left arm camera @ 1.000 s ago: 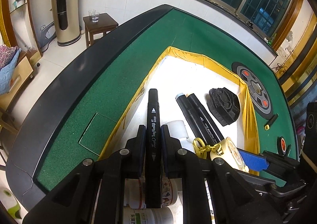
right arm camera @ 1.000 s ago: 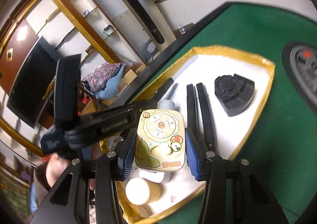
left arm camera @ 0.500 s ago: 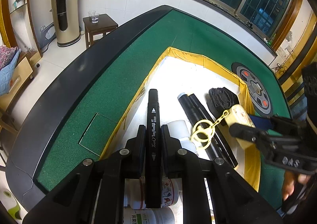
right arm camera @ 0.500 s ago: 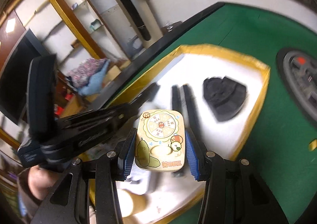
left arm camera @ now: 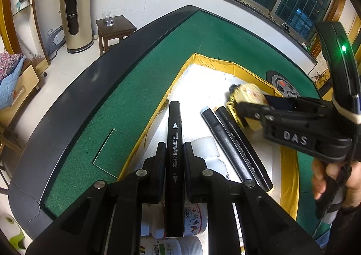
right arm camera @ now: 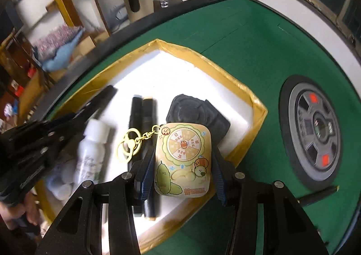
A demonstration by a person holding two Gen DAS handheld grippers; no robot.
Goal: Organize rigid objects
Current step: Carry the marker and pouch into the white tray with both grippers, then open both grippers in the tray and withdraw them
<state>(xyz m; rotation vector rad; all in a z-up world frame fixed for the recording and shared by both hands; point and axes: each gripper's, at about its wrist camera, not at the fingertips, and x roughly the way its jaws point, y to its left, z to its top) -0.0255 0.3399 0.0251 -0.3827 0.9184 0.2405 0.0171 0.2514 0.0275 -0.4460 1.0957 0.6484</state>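
While over tray (right arm camera: 257,106) | L gripper (left arm camera: 173,153) clamps marker (left arm camera: 174,142) | R gripper (right arm camera: 182,164) clamps keychain (right arm camera: 183,160)

The left gripper (left arm camera: 173,155) clamps a black marker (left arm camera: 174,164) above the yellow-rimmed tray (left arm camera: 178,74); the right gripper (left arm camera: 246,115) holds a cream keychain (left arm camera: 248,94) near the tray's far right corner.

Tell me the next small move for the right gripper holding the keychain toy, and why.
Probably lower the keychain toy onto the bare white floor of the tray, beyond the two markers. The right gripper grips it above the tray, over the black holder, while the left gripper holds a marker.
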